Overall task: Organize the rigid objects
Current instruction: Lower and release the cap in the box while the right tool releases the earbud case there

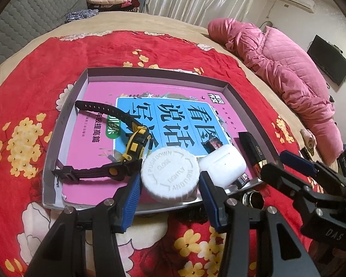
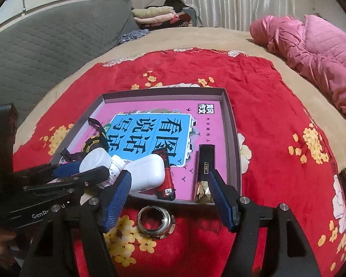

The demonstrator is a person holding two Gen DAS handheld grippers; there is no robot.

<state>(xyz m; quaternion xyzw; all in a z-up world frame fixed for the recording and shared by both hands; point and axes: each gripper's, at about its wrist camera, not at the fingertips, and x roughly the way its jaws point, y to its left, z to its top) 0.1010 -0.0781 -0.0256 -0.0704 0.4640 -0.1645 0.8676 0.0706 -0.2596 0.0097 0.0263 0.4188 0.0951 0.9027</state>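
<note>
Rigid objects, nearly all, found lying in the grey tray (image 1: pixel 154 70) on the bed's red bedspread (image 1: pixel 150 46), on top of a pink book (image 1: pixel 99 97). Noted a black-and-yellow watch (image 1: pixel 136 147) at the left, a white earbud case (image 1: pixel 223 161) and a small red-and-black tube (image 1: pixel 213 144) near the middle, and a black box (image 1: pixel 251 147) with a gold end along the right wall.

Saw the white bottle (image 1: pixel 170 173) tilted over the tray's near edge, cap toward the camera, with the left tongs (image 1: pixel 169 184) clenched on it, pads pressing both flanks. Saw the right tongs (image 2: pixel 169 177) spread apart and empty, one pad just beside the black box but not on it.

Spotted one straggler: a metal ring (image 2: pixel 141 218) outside the tray (just off the near wall), under the right tongs.

Judged the step in hand as settling the bottle among the others. Reckoned the next move as releasing the bottle once it is steady, then lowering the right tongs around the ring, closing on its rim and lifting it over the near wall into free space on the book.
</note>
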